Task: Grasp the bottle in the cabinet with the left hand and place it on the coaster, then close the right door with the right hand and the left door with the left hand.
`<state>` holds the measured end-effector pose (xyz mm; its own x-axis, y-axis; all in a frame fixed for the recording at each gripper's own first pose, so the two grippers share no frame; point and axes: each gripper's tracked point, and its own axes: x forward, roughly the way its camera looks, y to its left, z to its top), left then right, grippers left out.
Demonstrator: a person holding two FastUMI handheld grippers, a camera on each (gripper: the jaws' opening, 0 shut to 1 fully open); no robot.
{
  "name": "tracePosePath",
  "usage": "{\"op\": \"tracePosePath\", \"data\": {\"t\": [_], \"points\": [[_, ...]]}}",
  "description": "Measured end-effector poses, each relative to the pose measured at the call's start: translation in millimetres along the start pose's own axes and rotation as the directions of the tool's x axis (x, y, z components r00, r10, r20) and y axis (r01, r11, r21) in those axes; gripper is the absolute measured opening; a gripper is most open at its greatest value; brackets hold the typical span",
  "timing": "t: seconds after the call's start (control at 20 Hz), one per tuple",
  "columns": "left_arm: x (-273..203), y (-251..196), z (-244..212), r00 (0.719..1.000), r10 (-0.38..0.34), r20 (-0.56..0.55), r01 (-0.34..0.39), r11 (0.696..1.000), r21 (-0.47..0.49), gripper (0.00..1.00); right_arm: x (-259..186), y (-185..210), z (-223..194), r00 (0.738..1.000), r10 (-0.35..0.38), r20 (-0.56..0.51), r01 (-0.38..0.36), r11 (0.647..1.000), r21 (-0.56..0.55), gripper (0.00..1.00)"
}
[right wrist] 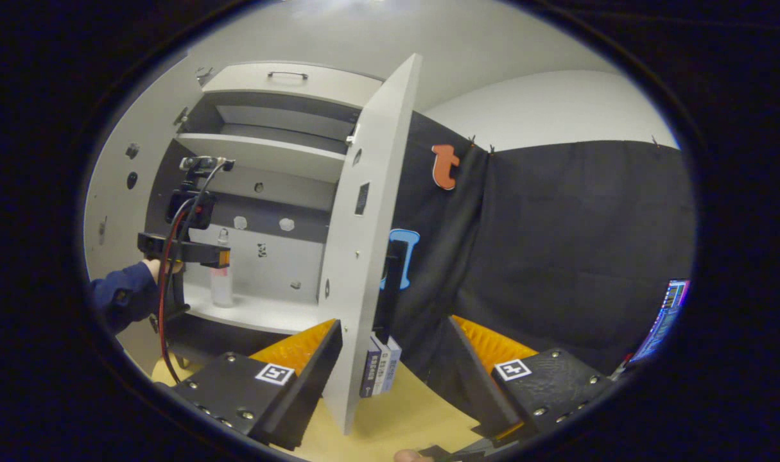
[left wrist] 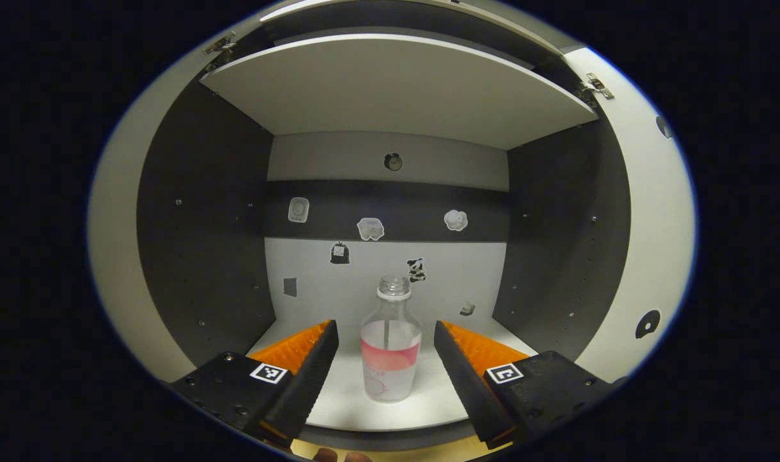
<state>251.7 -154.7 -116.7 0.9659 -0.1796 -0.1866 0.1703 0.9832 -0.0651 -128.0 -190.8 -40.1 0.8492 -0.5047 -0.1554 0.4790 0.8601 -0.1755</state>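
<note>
In the left gripper view, a clear bottle (left wrist: 391, 340) with a pink band stands upright on the cabinet's lower shelf (left wrist: 345, 404). My left gripper (left wrist: 384, 328) is open, one finger on either side of the bottle, with gaps between them. The right gripper view shows that left gripper (right wrist: 217, 256) reaching into the cabinet at the bottle (right wrist: 221, 289), held by a hand (right wrist: 153, 266) in a blue sleeve. My right gripper (right wrist: 393, 326) is open over the table, and the right door (right wrist: 364, 244) stands open, edge-on, just beyond its fingers. The left door (right wrist: 110, 192) is open too.
An upper shelf (left wrist: 396, 83) spans the cabinet above the bottle, and small stickers dot the back wall (left wrist: 390, 282). Several books (right wrist: 380, 366) stand on the yellow table (right wrist: 402, 417) behind the right door. A lit screen (right wrist: 666, 314) glows at the far right.
</note>
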Motion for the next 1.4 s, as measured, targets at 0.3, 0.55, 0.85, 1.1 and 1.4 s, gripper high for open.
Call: {"op": "tracePosePath", "data": {"t": [0.3,0.55,0.85,1.1,1.4], "points": [[33.4,7.7,-16.0,0.997,0.062,-0.044,-0.062,0.998,0.002,0.98,-6.1,-15.7,-11.3,1.0,-0.017,-0.019,0.016,1.0,-0.013,0.98],[39.8,9.8,-22.5,0.996,0.062,-0.068,-0.061,0.998,0.02,0.8,-13.7,-18.7,-22.4,0.999,-0.011,-0.041,0.011,1.0,-0.005,0.98],[-0.7,-13.4,-22.2,0.992,-0.071,-0.1,0.066,0.996,-0.053,0.8,-16.6,-14.8,-21.2,0.999,0.016,-0.034,-0.016,1.0,0.009,0.94],[-58.1,-30.8,-28.0,0.975,-0.204,-0.092,0.202,0.979,-0.035,0.8,-16.4,-12.7,-4.5,0.999,0.047,0.015,-0.047,0.999,0.013,0.98],[-125.3,-29.2,-52.1,0.954,-0.277,-0.116,0.271,0.96,-0.062,0.8,-18.2,-9.4,3.6,0.995,0.08,0.053,-0.081,0.997,0.013,0.94]]}}
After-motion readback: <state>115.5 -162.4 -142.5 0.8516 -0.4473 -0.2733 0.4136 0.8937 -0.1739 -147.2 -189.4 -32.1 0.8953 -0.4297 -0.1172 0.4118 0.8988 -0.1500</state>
